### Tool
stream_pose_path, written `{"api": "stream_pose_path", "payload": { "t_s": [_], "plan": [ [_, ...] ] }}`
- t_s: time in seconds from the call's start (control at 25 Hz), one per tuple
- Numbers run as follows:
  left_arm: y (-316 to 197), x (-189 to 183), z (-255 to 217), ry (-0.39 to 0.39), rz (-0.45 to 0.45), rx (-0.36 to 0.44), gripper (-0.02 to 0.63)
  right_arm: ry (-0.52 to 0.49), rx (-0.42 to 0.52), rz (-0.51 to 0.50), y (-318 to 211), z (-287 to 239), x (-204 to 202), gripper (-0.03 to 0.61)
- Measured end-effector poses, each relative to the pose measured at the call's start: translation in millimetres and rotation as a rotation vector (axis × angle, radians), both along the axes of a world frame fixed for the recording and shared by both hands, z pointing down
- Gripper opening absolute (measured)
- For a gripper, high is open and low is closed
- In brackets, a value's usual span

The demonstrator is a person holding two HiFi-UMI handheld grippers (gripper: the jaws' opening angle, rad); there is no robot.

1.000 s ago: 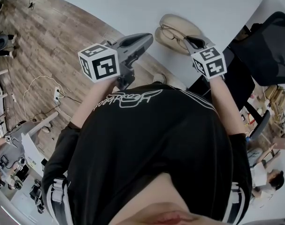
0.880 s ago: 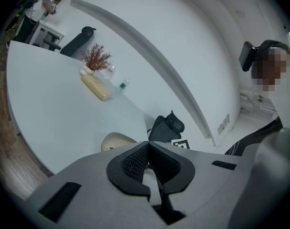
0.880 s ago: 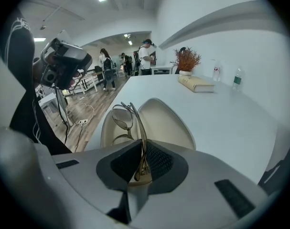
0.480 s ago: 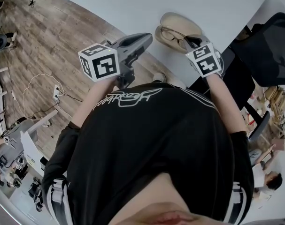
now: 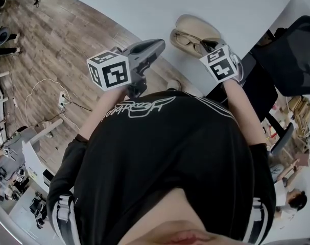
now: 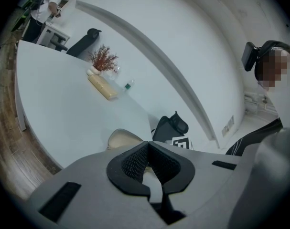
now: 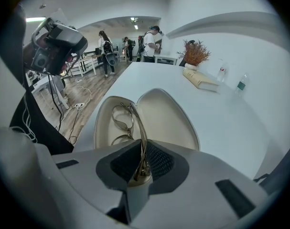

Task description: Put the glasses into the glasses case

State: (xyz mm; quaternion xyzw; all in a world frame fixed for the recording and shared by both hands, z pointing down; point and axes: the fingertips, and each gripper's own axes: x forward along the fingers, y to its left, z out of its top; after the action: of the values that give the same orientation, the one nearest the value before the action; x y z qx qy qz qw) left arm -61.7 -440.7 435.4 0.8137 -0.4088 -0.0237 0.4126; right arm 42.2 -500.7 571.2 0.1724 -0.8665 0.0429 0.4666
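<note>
white table, near edge: one glasses case, one glasses, two grippers: left gripper, right gripper. table's far side: one tan book, one dried plant, two bottles.

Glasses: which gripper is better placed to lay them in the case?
Right. The right gripper is shut on the glasses at the open glasses case; the left gripper is empty, aside.

Black T-shirt, white chest script, white-striped sleeves; grey left tool and right tool with black-and-white marker cubes
</note>
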Motion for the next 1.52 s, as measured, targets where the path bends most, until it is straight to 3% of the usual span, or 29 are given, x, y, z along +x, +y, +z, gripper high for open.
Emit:
{"api": "stream_pose_path", "payload": {
  "t_s": [0.32, 0.6, 0.88, 1.08, 1.24, 1.52],
  "plan": [
    [1, 4, 0, -0.003, -0.001, 0.0, 0.006, -0.032, -0.064, -0.006, 3, -4, 2, 0.033],
    [3, -6, -1, -0.003, -0.011, -0.006, 0.006, -0.122, -0.088, 0.03, -1, -22, -6, 0.106],
    [0, -8, -26, -0.007, 0.033, 0.047, 0.006, -0.387, -0.024, 0.146, -6, -94, -7, 0.106],
    [9, 0, -56, 0.005, 0.094, 0.104, 0.006, -0.488, 0.052, 0.257, 6, -149, 11, 0.106],
    [31, 6, -75, 0.033, 0.131, 0.139, 0.006, -0.603, 0.112, 0.303, 36, -188, 20, 0.1],
    [89, -5, -103, 0.027, 0.188, 0.205, 0.006, -0.751, 0.186, 0.325, 112, -240, 7, 0.029]
  ]
}}
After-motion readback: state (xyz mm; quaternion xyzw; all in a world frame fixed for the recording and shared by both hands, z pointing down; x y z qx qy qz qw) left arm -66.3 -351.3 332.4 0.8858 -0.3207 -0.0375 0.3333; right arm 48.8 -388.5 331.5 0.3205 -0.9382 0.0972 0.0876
